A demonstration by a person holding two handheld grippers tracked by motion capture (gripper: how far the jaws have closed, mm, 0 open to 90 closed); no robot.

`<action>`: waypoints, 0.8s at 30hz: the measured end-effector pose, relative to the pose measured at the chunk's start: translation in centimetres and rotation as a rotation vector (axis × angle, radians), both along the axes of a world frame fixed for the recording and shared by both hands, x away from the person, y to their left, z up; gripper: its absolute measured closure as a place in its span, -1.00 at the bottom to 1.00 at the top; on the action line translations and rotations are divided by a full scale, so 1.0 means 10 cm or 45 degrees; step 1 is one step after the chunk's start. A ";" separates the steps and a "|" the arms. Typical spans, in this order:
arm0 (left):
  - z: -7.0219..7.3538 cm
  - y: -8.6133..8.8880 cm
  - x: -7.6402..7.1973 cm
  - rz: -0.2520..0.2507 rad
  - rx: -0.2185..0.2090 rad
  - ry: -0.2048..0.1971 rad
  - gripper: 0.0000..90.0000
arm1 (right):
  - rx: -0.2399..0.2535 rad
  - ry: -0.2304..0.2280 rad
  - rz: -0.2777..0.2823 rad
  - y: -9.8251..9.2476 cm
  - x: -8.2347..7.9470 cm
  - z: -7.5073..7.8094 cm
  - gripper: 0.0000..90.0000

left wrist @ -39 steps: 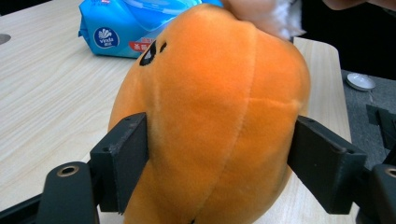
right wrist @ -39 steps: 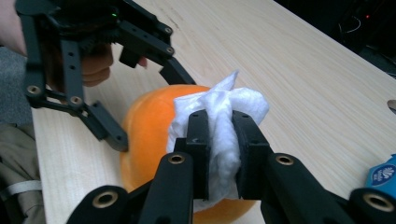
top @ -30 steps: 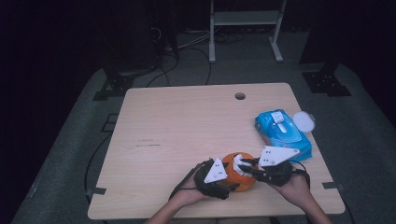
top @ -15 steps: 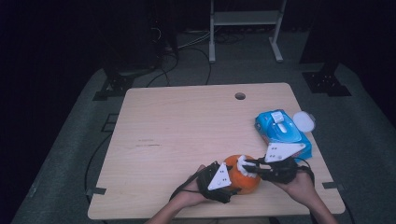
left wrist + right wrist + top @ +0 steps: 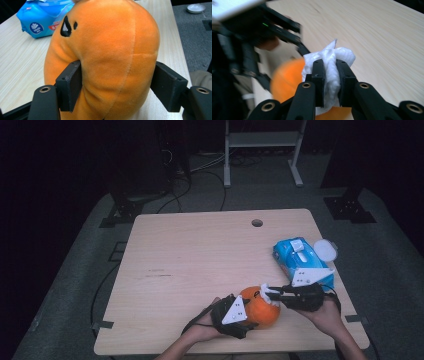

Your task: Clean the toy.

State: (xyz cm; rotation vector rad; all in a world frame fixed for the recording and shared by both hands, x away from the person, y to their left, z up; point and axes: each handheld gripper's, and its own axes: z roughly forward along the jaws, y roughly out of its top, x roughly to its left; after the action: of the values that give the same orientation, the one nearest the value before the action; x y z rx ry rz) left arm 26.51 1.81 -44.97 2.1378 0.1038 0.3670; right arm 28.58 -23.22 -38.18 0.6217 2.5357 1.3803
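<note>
The soft orange plush toy sits at the table's near edge, clamped across its body by the left gripper. The right gripper pinches a crumpled white wipe against it. The plush likely yields under pressure; grip its widest part.

The orange plush toy sits on the near part of the wooden table, a little right of the middle. It is round and soft, with seams running over its body and small black marks like an eye high on one side. Its sides are pressed inward where it is squeezed. A white crumpled wipe is bunched into a small wad and lies against the toy's upper right side.
</note>
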 end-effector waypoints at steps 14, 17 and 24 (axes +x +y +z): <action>-0.01 0.04 0.05 0.003 -0.038 0.059 -0.33 | 0.006 0.067 -0.080 -0.24 0.13 -0.13 0.72; -0.01 0.01 0.02 -0.009 -0.015 0.032 -0.35 | 0.025 0.041 -0.023 -0.13 0.06 -0.04 0.72; -0.01 0.08 0.07 0.022 -0.054 0.071 -0.33 | 0.012 0.018 0.005 -0.01 0.08 -0.03 0.72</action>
State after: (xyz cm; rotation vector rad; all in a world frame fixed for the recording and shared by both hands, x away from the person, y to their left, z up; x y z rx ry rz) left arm 27.18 2.57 -45.03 2.1067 0.1608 0.3123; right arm 29.41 -23.31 -38.51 0.6305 2.5443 1.3948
